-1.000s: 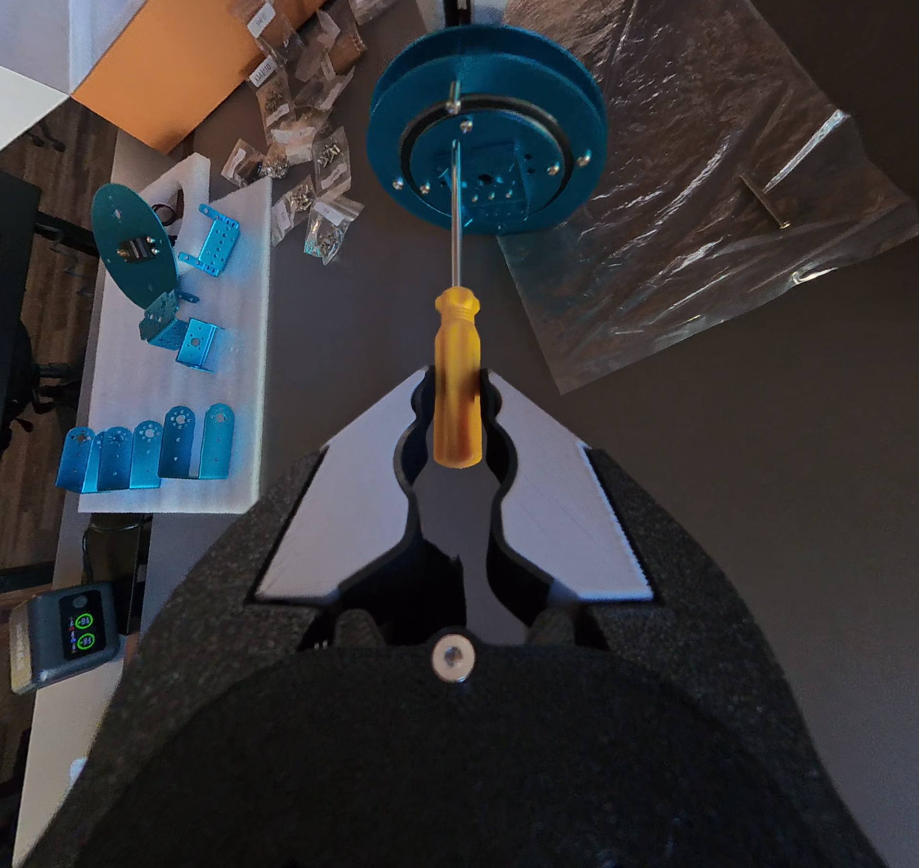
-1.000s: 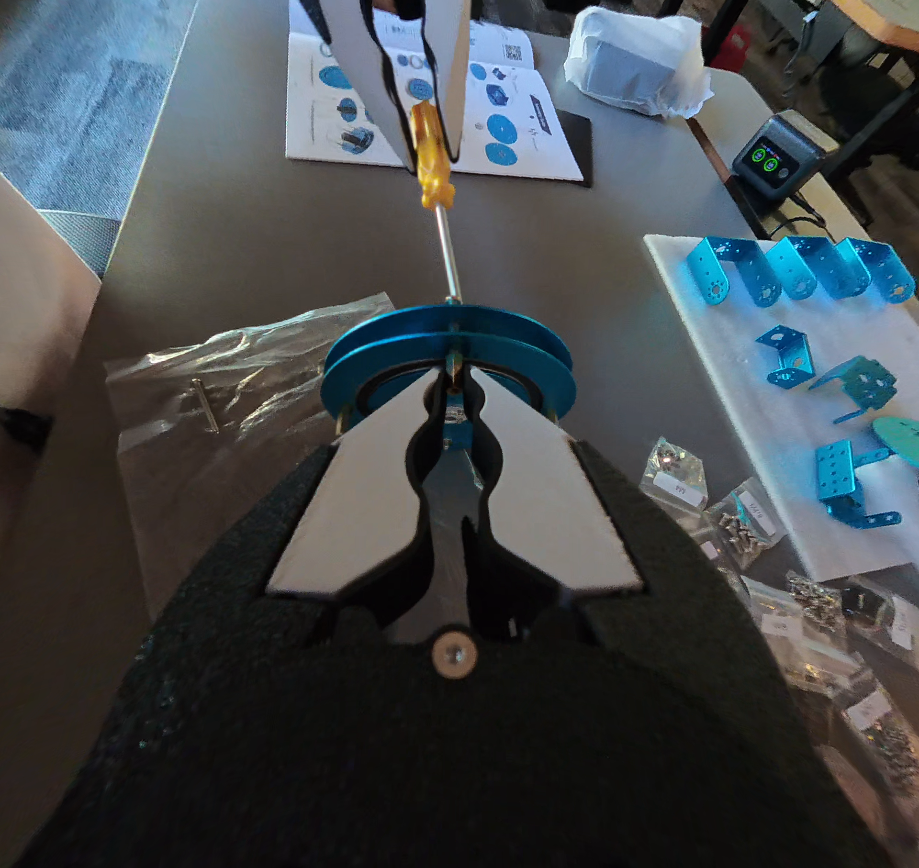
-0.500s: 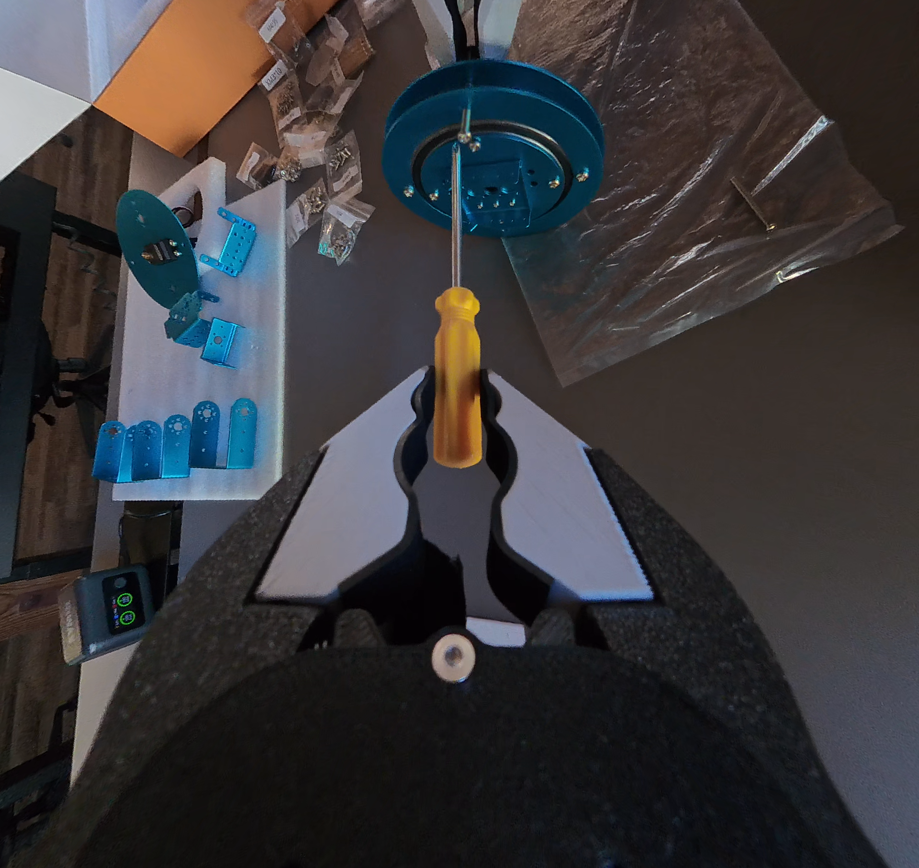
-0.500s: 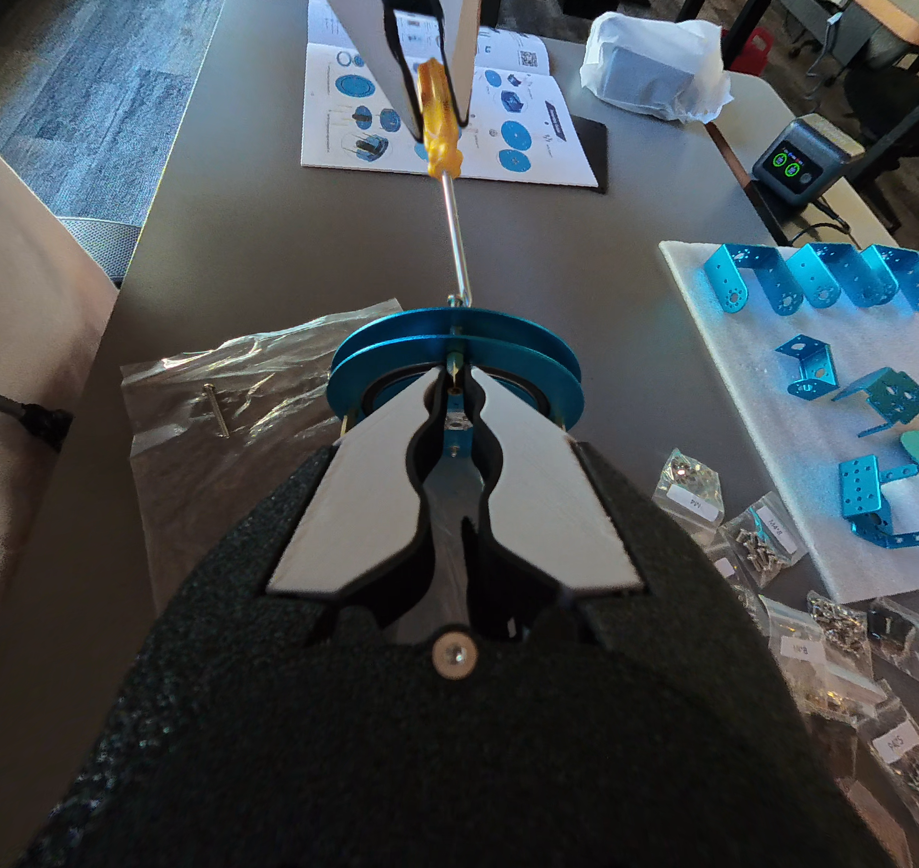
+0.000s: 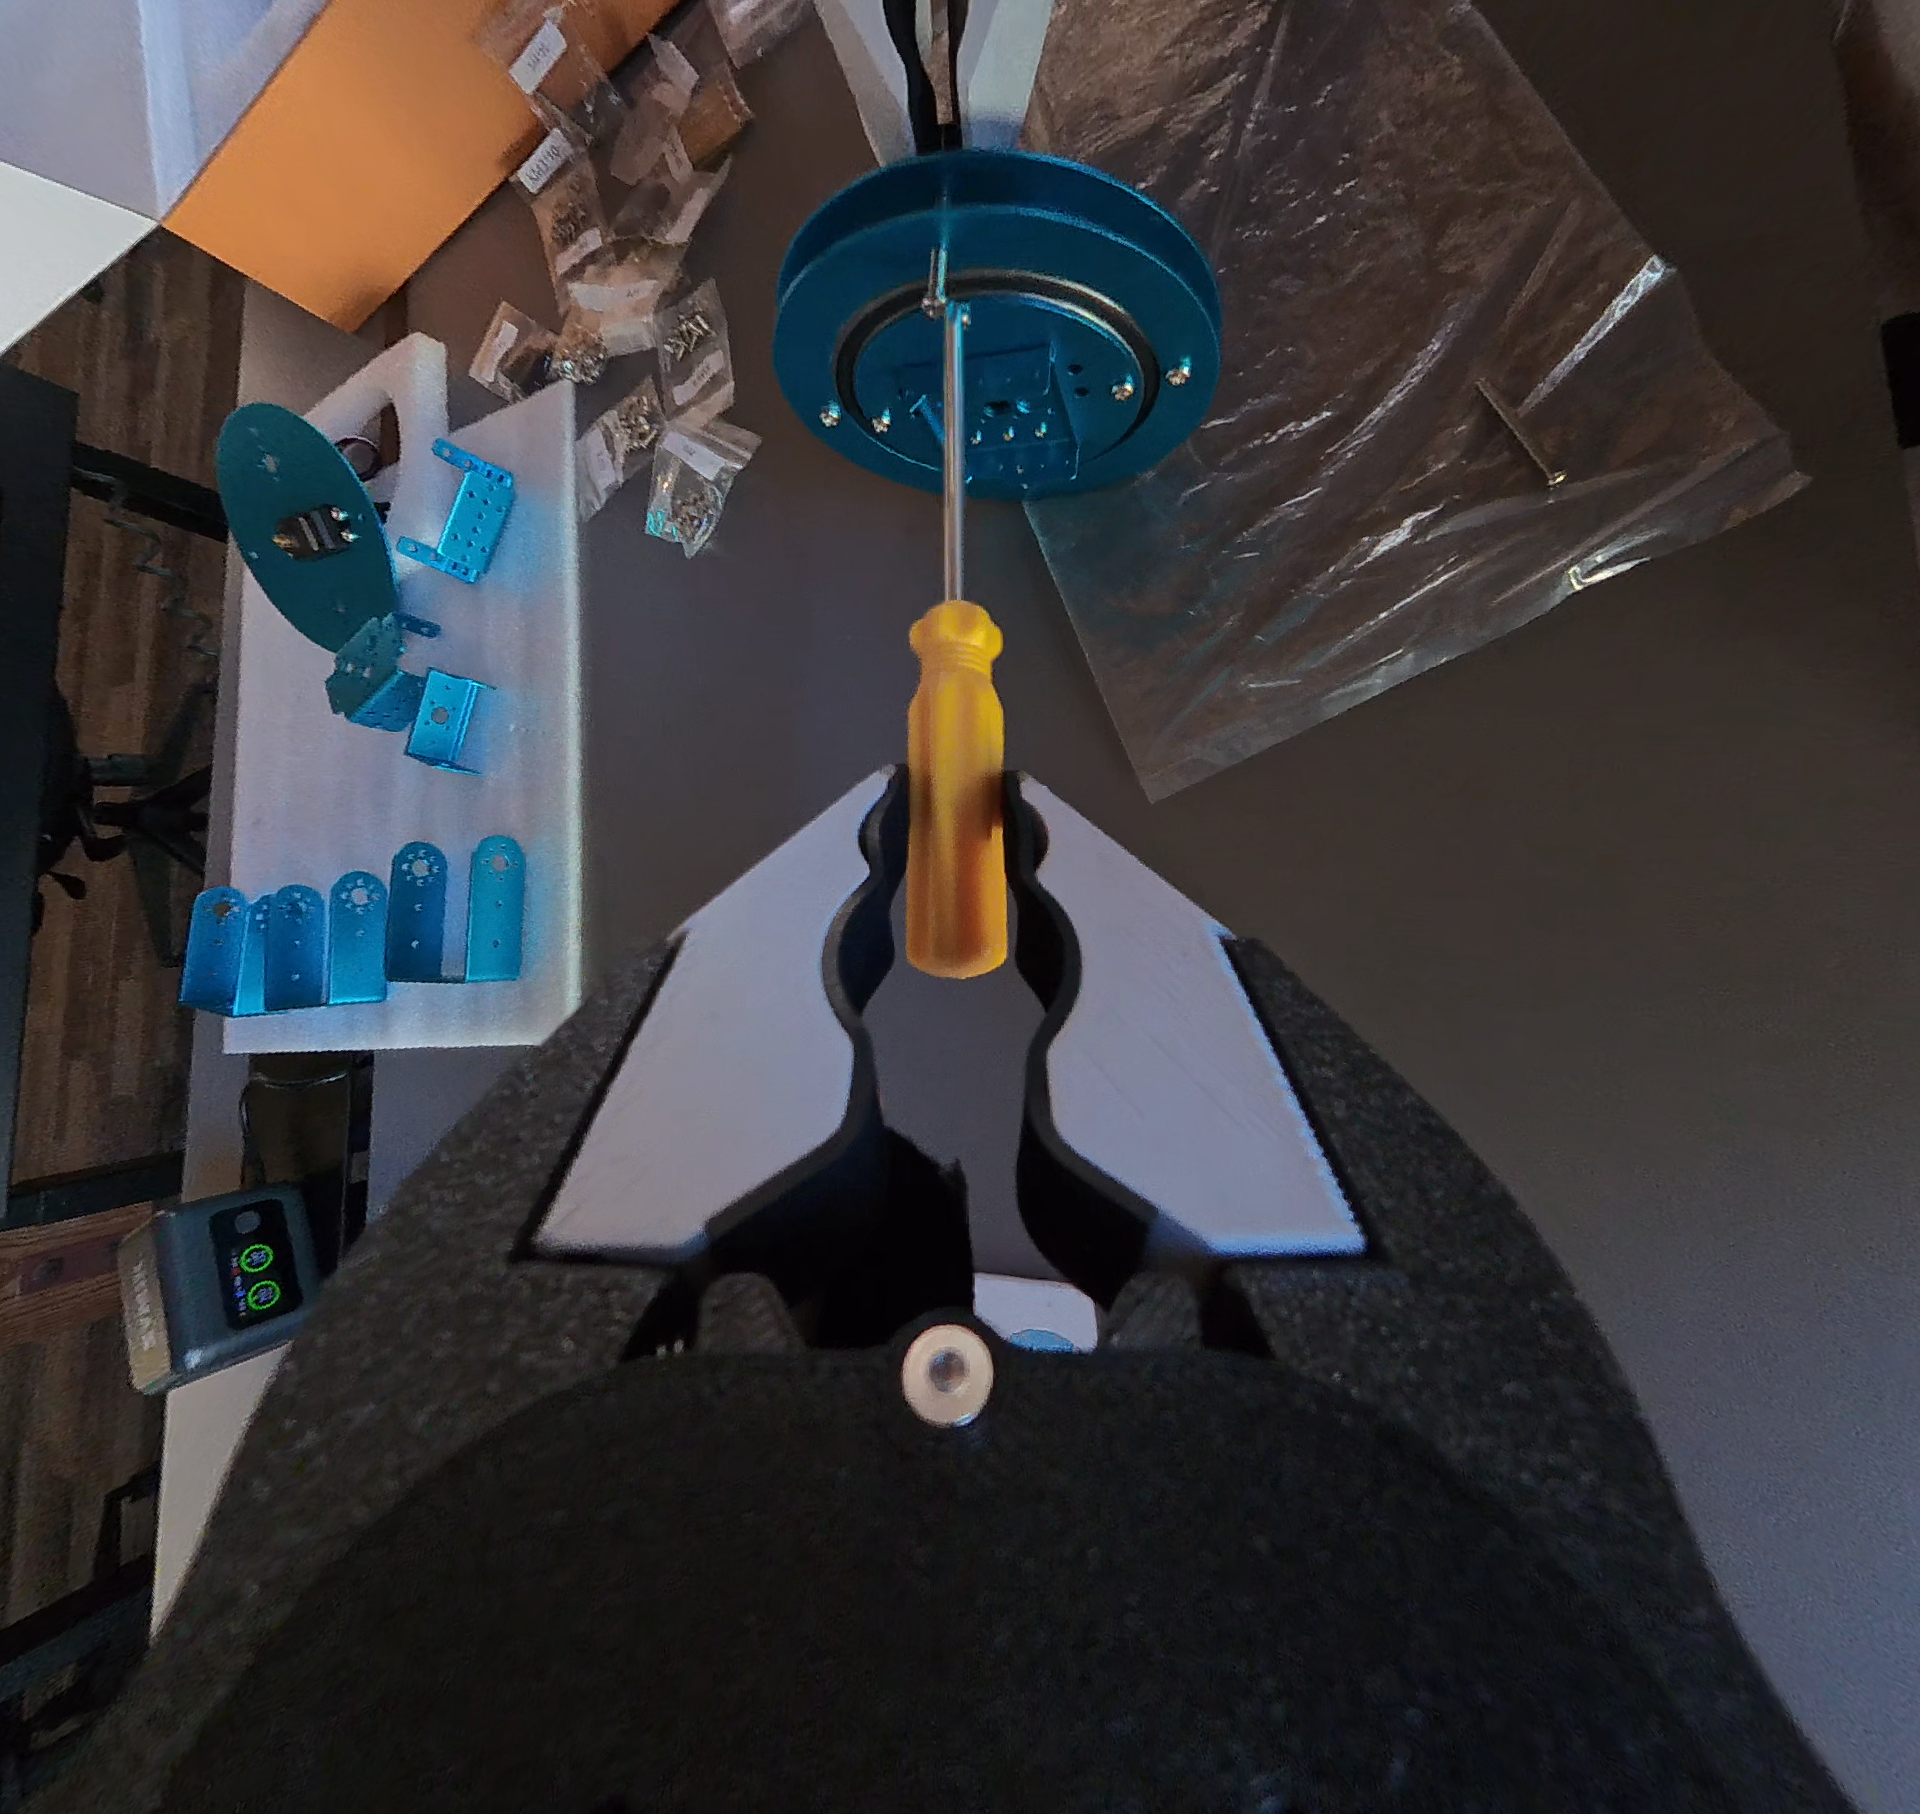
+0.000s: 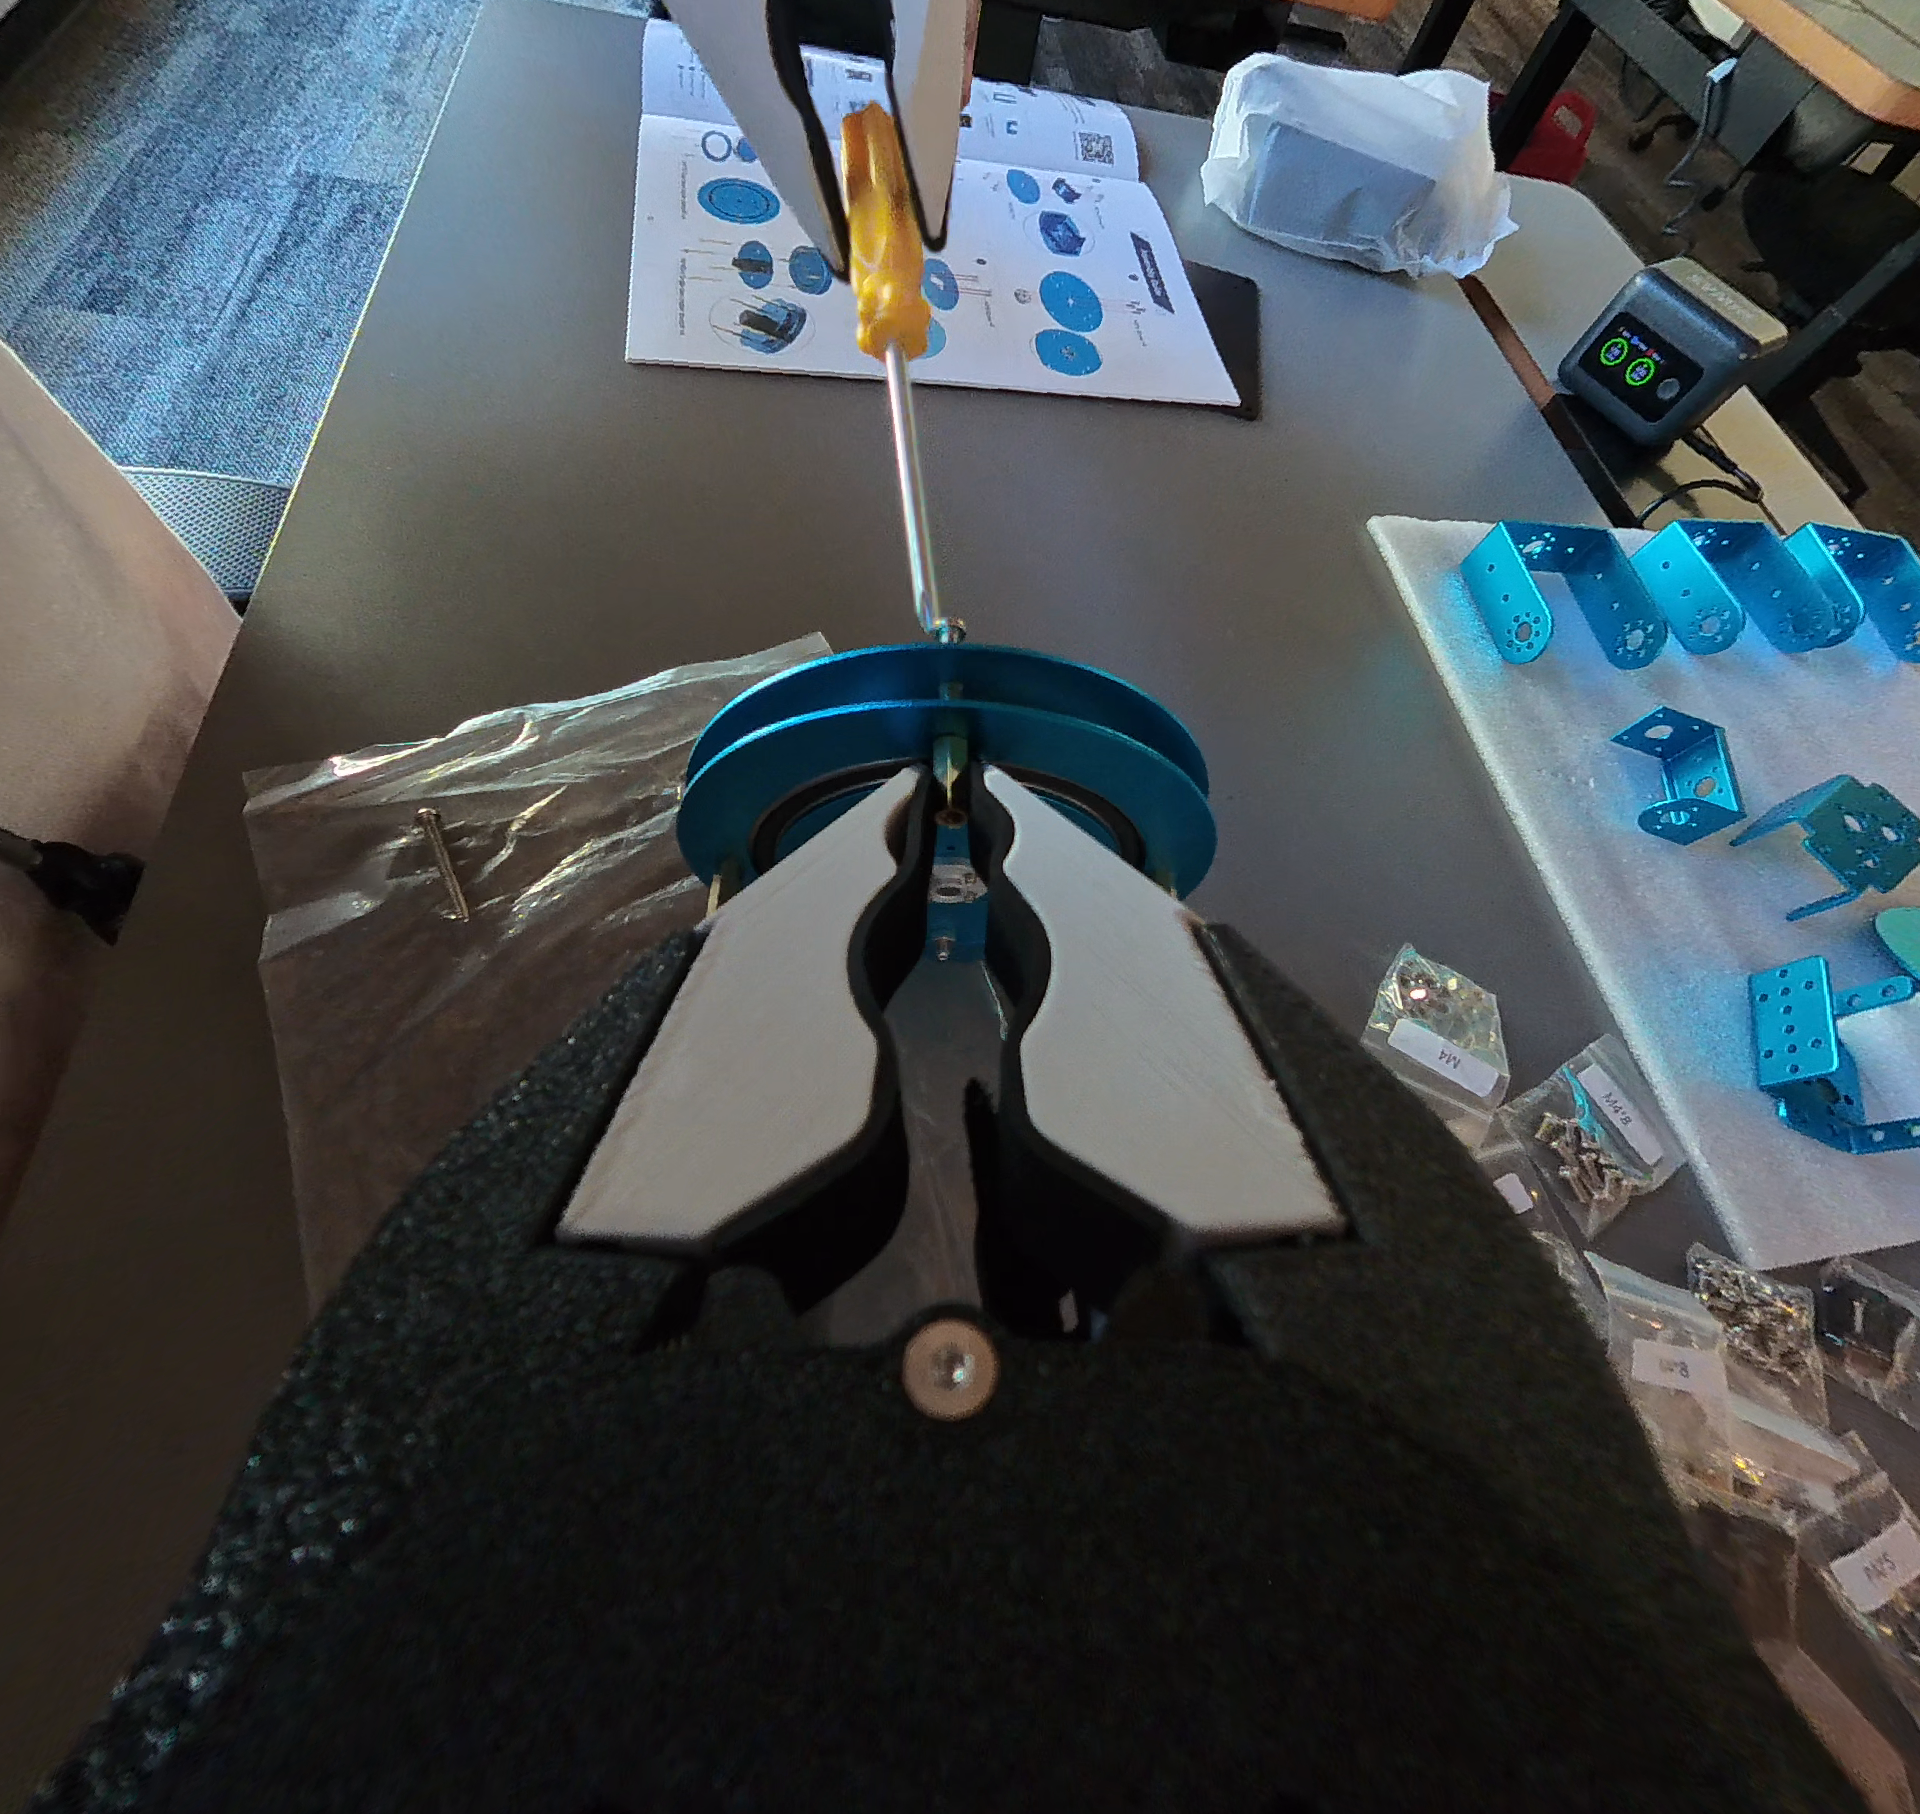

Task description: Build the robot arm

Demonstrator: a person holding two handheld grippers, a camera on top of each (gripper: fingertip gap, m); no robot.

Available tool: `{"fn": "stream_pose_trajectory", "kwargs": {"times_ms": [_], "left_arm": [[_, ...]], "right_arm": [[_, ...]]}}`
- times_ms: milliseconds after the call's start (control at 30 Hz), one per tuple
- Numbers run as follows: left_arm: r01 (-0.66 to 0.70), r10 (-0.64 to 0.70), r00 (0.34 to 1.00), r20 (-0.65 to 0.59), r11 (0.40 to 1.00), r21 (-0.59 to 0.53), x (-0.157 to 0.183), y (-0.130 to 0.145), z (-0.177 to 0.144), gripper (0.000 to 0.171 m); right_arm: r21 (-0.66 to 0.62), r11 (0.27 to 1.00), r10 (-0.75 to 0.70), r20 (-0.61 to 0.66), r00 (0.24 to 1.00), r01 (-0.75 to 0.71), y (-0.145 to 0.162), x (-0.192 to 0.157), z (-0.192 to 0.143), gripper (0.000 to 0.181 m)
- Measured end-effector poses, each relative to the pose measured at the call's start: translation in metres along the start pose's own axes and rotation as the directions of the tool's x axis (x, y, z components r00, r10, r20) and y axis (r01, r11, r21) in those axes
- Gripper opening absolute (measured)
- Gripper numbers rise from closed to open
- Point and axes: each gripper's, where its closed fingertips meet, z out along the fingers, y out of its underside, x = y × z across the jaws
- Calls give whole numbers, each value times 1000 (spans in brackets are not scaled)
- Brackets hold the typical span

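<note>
**Two grippers at a blue disc assembly, screwdriver tip on a rim screw**

The grey table (image 6: 582, 538) carries all parts. A white foam sheet (image 5: 312, 954) lies along one edge with blue metal brackets (image 5: 353, 923) and a teal oval plate (image 5: 301, 517) on it. An open instruction booklet (image 6: 1039, 310) lies at the far end in the right wrist view, beside a white-wrapped block (image 6: 1351, 164). A clear plastic bag (image 5: 1403, 434) lies flat next to the assembly, with a long metal pin (image 5: 1517, 434) on it. Small bags of screws (image 5: 665, 424) are scattered between the foam sheet and an orange box (image 5: 416, 102). A small grey device with a lit screen (image 6: 1652, 351) sits near the table edge.

The blue disc assembly (image 5: 997, 341), two round plates joined by standoffs, is held on edge above the table. The right gripper (image 6: 951, 798) is closed narrowly on the assembly's central blue block, behind the plates.

The left gripper (image 5: 956, 798) is clamped on the yellow handle of the screwdriver (image 5: 951, 798). The shaft runs forward across the plate face; its tip meets a screw (image 5: 935, 308) near the upper rim.
</note>
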Motion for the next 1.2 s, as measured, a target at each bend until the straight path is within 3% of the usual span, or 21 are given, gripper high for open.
{"fn": "stream_pose_trajectory", "kwargs": {"times_ms": [1200], "left_arm": [[-1, 1, 1000, -20, 1000, 7, 1, -3, -5, 17]], "right_arm": [[0, 1000, -27, 22, 999, 27, -2, -6, 3, 4]]}}
